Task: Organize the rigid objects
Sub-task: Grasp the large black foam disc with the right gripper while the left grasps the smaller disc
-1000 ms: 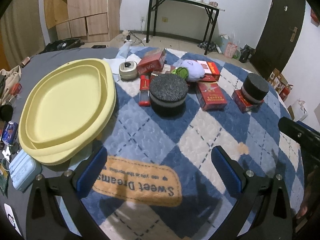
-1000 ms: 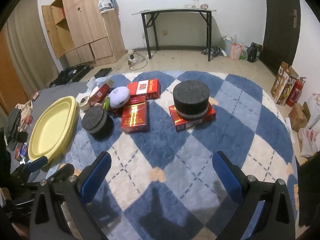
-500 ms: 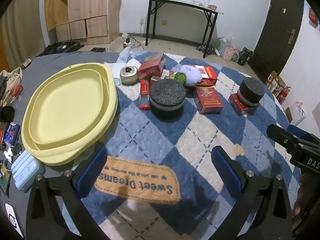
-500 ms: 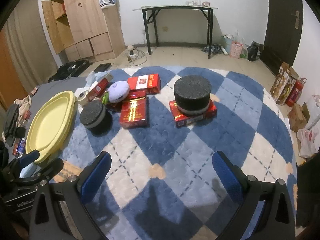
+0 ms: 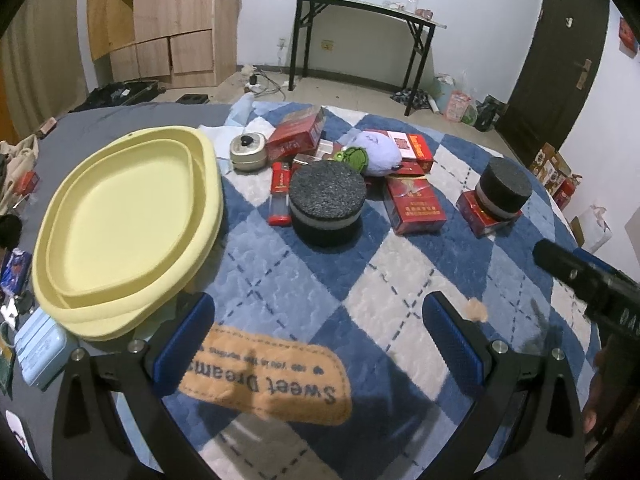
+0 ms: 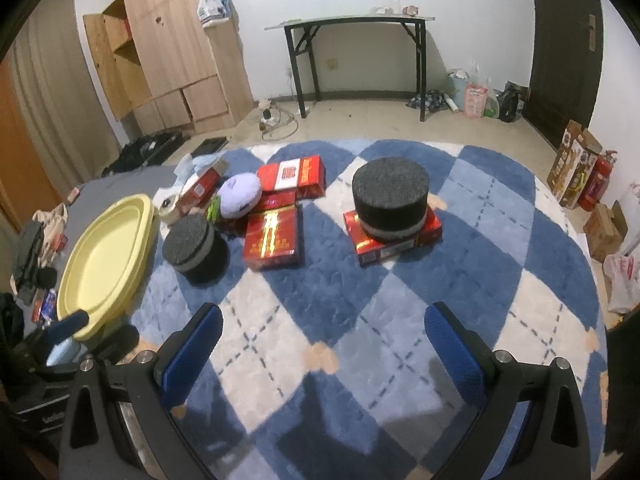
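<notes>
Both claws spread wide, nothing in them, hovering over the checkered rug (image 6: pixel 500 264).
Left gripper (image 5: pixel 320 336) has the yellow tray (image 5: pixel 120 220) ahead-left and a black foam puck (image 5: pixel 327 204) straight ahead; right gripper (image 6: pixel 324 344) faces another puck (image 6: pixel 391 204) sitting on a red box (image 6: pixel 394 236).

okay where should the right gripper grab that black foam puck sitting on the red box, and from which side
Probably around its curved side wall, coming in level from the near side. The black foam puck stands upright on the red box with open rug around it, and the right gripper, open and empty, already faces it. A puck is round, so any opposite pair of wall points works.
</notes>
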Action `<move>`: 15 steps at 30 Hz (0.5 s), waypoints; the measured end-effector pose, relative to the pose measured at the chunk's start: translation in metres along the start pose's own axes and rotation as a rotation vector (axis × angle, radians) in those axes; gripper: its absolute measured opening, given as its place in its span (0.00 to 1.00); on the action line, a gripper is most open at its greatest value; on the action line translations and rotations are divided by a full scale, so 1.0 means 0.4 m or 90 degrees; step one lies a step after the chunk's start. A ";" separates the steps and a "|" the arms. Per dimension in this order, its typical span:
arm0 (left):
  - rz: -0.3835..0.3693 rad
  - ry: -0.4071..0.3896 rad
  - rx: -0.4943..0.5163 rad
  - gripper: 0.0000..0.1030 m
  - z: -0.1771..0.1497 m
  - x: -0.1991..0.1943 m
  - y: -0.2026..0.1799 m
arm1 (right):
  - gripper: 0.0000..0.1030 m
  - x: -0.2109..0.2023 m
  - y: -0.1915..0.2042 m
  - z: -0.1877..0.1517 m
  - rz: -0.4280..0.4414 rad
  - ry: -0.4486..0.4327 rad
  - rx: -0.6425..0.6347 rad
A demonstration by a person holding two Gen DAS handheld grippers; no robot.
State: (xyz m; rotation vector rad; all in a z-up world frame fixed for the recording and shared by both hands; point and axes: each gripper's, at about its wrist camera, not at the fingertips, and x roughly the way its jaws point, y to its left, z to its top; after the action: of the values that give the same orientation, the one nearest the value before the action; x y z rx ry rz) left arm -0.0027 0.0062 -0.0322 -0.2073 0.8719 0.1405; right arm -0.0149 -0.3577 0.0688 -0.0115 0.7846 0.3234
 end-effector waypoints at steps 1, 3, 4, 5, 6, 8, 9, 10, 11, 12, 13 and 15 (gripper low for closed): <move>0.003 0.003 0.004 1.00 0.007 0.010 -0.003 | 1.00 0.004 -0.011 0.004 -0.003 -0.002 0.008; 0.000 0.002 0.017 1.00 0.031 0.032 -0.009 | 1.00 0.021 -0.042 0.018 -0.012 0.000 0.040; -0.003 -0.003 0.021 1.00 0.043 0.042 -0.012 | 1.00 0.031 -0.055 0.030 -0.012 -0.002 0.051; -0.004 -0.007 0.032 1.00 0.064 0.059 -0.016 | 1.00 0.044 -0.066 0.045 -0.017 -0.004 0.050; -0.003 -0.009 0.040 1.00 0.075 0.069 -0.018 | 1.00 0.059 -0.074 0.058 -0.033 -0.010 0.041; 0.013 -0.014 0.059 1.00 0.101 0.101 -0.018 | 1.00 0.097 -0.095 0.087 -0.046 -0.014 0.041; 0.018 -0.012 0.059 1.00 0.108 0.114 -0.015 | 1.00 0.116 -0.106 0.099 -0.043 -0.017 0.050; 0.015 -0.008 0.056 1.00 0.116 0.129 -0.010 | 1.00 0.131 -0.110 0.106 -0.045 -0.018 0.055; 0.007 -0.004 0.053 1.00 0.124 0.148 -0.005 | 1.00 0.151 -0.115 0.112 -0.048 -0.016 0.059; 0.007 -0.002 0.052 1.00 0.127 0.159 -0.003 | 1.00 0.179 -0.119 0.119 -0.048 -0.009 0.061; 0.011 0.002 0.053 1.00 0.131 0.174 -0.003 | 1.00 0.195 -0.117 0.123 -0.043 -0.006 0.059; 0.009 0.012 0.059 1.00 0.133 0.208 -0.007 | 1.00 0.237 -0.100 0.127 -0.032 0.004 0.034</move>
State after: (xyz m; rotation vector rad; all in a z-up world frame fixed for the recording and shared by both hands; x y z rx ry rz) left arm 0.0904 0.0192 -0.0625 -0.1157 0.8971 0.1110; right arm 0.0946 -0.3625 0.0346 0.0179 0.7984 0.2539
